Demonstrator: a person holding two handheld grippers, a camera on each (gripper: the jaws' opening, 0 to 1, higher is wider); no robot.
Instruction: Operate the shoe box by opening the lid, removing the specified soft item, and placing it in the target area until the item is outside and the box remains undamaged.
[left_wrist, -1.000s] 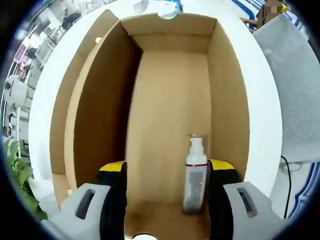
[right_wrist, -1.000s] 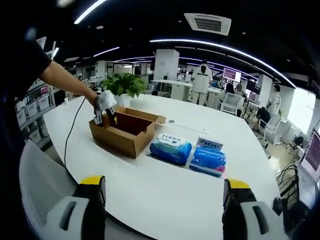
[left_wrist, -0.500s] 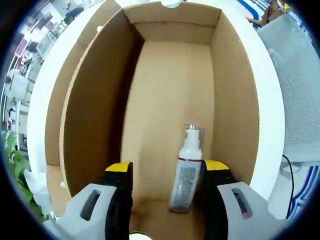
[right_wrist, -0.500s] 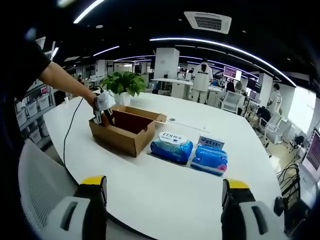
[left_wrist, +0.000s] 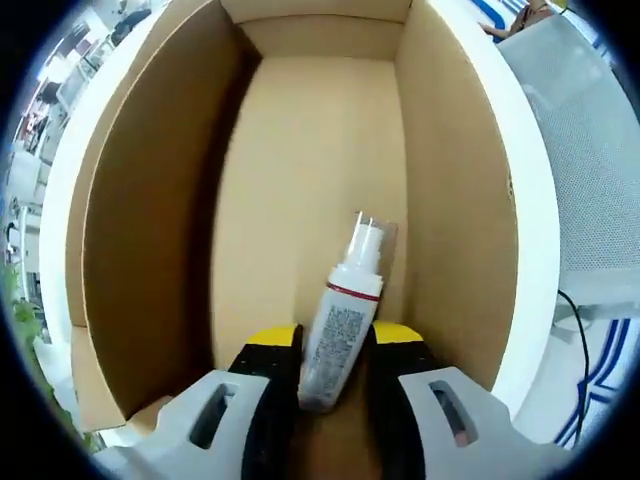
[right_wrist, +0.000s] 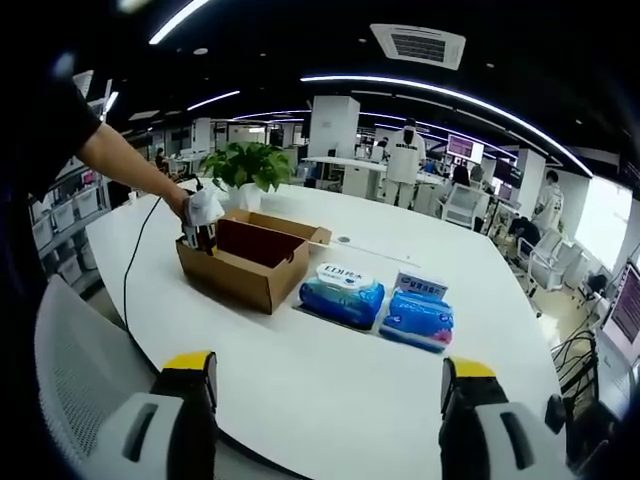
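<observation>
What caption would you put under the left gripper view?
Left gripper closed around a small spray bottle inside an open cardboard box.

your left gripper (left_wrist: 332, 372) has its fingers closed nearly together, pointing downward. your right gripper (right_wrist: 325, 385) is held wide apart, level, your left arm (right_wrist: 125, 160) reaching forward.

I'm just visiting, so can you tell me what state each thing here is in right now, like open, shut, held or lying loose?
Cardboard box: open, lid off.
Spray bottle: inside the box, capped, gripped between the jaws.
Left gripper: shut on the bottle.
Right gripper: open, holding nothing, above the table.
Two wet-wipe packs: sealed, lying loose beside the box.
</observation>
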